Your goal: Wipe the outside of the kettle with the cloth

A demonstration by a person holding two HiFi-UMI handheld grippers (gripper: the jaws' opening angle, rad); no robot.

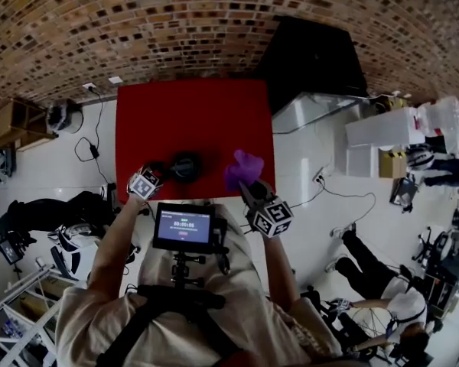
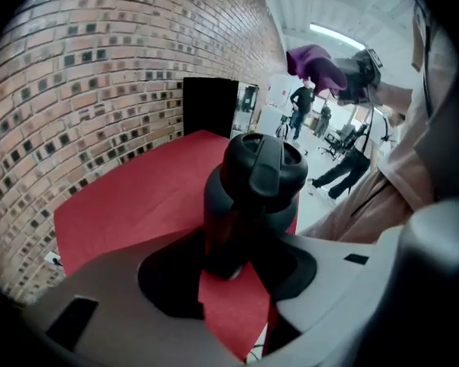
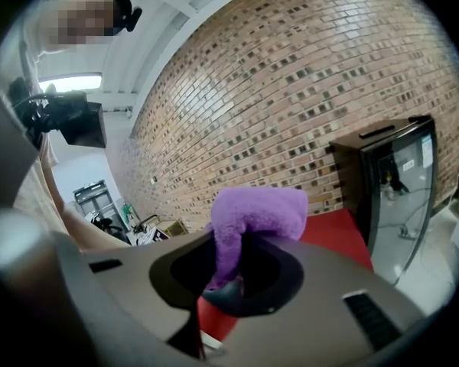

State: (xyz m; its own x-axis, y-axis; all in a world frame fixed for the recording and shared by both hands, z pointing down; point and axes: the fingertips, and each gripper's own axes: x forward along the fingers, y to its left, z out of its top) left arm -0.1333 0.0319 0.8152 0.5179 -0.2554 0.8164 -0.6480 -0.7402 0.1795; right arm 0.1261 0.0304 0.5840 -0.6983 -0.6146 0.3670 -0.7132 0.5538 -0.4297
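A black kettle point(image 1: 185, 166) stands on the red table point(image 1: 191, 113) near its front edge. My left gripper point(image 1: 159, 174) reaches it from the left. In the left gripper view the kettle point(image 2: 256, 182) fills the gap between the jaws, and both dark pads lie against its lower body, so my left gripper point(image 2: 233, 270) is shut on it. My right gripper point(image 1: 249, 188) hovers to the kettle's right, shut on a purple cloth point(image 1: 243, 168). The cloth point(image 3: 256, 220) stands up from between the jaws of my right gripper point(image 3: 228, 281). It is clear of the kettle.
A tall black cabinet point(image 1: 314, 60) stands beyond the table's right corner, against the brick wall point(image 1: 214, 14). White boxes point(image 1: 379, 132) and people point(image 1: 367, 266) are on the floor at the right. Cables point(image 1: 92, 147) and gear lie at the left.
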